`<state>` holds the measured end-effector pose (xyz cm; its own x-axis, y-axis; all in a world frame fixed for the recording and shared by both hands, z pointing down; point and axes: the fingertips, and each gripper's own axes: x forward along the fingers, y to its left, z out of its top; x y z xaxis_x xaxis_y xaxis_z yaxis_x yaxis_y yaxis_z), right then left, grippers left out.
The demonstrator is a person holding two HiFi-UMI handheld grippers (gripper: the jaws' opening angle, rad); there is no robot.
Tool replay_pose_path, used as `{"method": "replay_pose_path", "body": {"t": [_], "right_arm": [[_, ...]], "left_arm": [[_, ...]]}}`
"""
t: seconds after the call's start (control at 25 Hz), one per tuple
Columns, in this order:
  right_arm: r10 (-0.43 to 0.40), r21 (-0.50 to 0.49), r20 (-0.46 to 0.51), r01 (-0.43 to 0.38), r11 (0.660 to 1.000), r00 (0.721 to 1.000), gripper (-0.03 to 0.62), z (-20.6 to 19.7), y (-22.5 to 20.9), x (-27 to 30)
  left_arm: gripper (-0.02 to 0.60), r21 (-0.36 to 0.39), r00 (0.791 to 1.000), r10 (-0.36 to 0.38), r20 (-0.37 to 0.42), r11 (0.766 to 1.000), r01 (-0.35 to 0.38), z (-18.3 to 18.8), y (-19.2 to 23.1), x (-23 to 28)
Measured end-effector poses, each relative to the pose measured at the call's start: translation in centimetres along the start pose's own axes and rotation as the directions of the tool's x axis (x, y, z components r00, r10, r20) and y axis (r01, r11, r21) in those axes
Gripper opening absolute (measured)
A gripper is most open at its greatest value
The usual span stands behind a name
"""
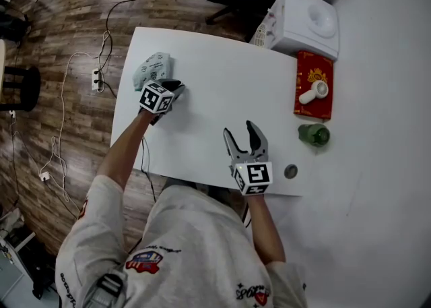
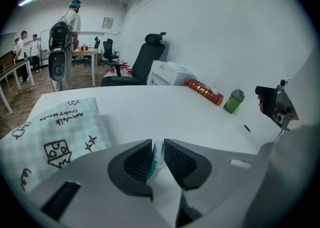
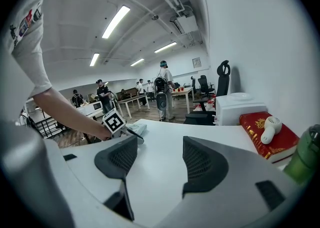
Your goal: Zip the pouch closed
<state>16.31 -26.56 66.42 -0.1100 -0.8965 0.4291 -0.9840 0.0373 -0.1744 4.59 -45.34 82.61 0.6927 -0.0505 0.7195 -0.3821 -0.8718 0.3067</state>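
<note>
Red box, green bottle, white appliance well apart from pouch

"Where can you pass on the table?"

"Your whole middle is bare, from far edge to near edge. Only your right gripper hangs there, jaws apart, by the near edge."

"What blocks you?"

"Along the right edge you meet a red box with a small fan on it, a green bottle just beside it, and a little disc. The pouch and your left gripper, clamped on it, fill the far left corner."
</note>
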Motion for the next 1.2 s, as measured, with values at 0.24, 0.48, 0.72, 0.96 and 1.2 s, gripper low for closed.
{"method": "replay_pose_path", "body": {"t": [0.24,0.48,0.72,0.96,1.2], "right_arm": [[-0.007,0.009,-0.007,0.007,1.000,1.000,0.270,-0.5,-0.6,0.1],[-0.013,0.017,-0.014,0.013,1.000,1.000,0.265,-0.6,-1.0,0.1],[-0.003,0.015,-0.010,0.003,1.000,1.000,0.264,-0.3,-1.1,0.4],[0.027,-0.001,-0.002,-0.027,1.000,1.000,0.262,0.3,-0.4,0.6],[0.066,-0.029,0.014,-0.066,0.997,0.998,0.261,1.3,0.8,0.3]], "left_arm": [[0.084,0.020,0.999,0.007,-0.036,1.000,-0.006,-0.7,0.3,0.6],[0.029,-0.063,1.000,-0.010,-0.004,0.998,0.009,-0.2,0.7,0.3],[0.023,-0.086,0.999,-0.022,0.039,0.996,0.025,0.8,0.7,-0.6],[0.021,-0.113,0.990,-0.027,0.137,0.993,0.043,3.0,0.1,-2.6],[0.020,-0.124,0.970,-0.014,0.244,0.991,0.045,5.6,-0.6,-5.9]]}}
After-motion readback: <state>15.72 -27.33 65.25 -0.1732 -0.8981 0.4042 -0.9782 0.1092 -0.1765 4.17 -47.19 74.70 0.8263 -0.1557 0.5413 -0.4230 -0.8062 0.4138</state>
